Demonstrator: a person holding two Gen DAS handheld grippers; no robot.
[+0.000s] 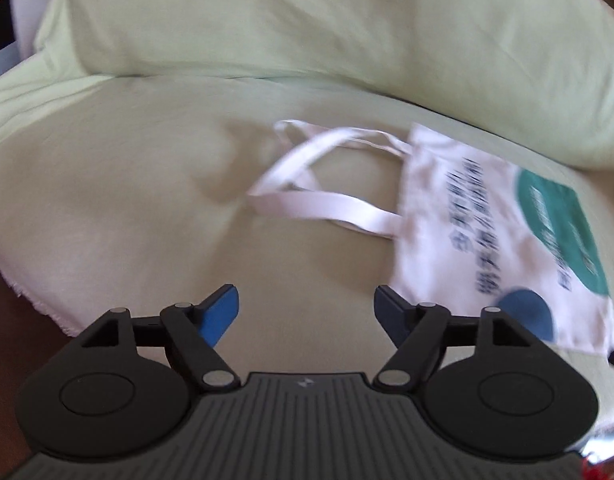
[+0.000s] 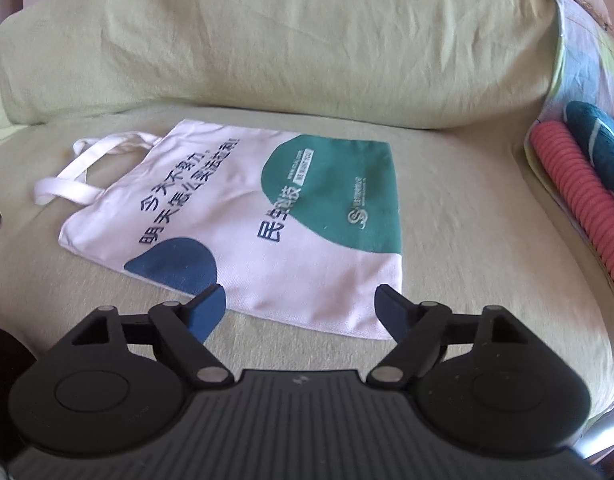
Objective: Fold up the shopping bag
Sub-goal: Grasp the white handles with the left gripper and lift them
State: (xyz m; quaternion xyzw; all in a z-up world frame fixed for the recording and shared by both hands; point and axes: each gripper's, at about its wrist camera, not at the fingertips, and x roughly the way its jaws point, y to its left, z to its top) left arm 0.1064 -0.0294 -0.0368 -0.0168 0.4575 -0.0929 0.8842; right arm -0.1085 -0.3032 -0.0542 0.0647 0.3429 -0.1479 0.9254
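A white cloth shopping bag with dark blue print, a green patch and a blue patch lies flat and unfolded on a pale green sofa seat. Its two white handles point left. My right gripper is open and empty, just above the bag's near edge. In the left wrist view the bag lies at the right, blurred, with its handles spread toward the middle. My left gripper is open and empty, over bare seat to the left of the bag's near corner.
A big pale green back cushion rises behind the seat. At the right edge lie a pink ribbed roll and a dark teal roll on a patterned cloth. The seat cover's frayed front edge shows at the left.
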